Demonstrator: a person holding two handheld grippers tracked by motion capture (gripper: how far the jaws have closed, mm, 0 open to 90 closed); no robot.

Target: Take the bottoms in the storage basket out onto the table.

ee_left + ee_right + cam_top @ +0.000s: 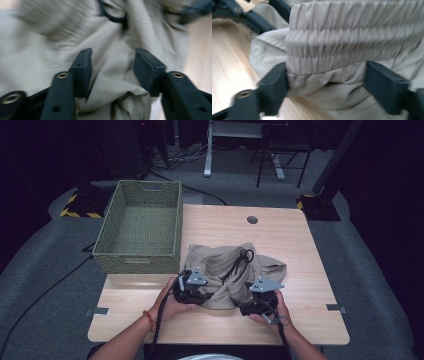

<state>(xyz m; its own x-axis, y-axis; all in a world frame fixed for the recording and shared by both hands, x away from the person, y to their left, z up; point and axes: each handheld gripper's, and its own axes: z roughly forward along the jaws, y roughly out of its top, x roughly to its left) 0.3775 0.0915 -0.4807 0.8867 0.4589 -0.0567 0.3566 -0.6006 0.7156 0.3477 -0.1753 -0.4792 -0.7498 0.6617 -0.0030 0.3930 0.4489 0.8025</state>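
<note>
Beige shorts (pixel 227 272) lie bunched on your worktop (pixel 295 245), basket (pixel 142 222) at ten o'clock; both jaws stand released around folds, seemingly readying fresh grips.

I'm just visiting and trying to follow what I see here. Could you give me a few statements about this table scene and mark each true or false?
1. A beige garment lies crumpled on the wooden table. True.
2. The green woven basket holds folded clothes. False: nothing lies in it.
3. The left tool has its jaws apart with cloth between them. True.
4. A black drawstring lies on the garment. True.
5. The right tool reaches into the basket. False: it is at the garment's elastic waistband.
</note>
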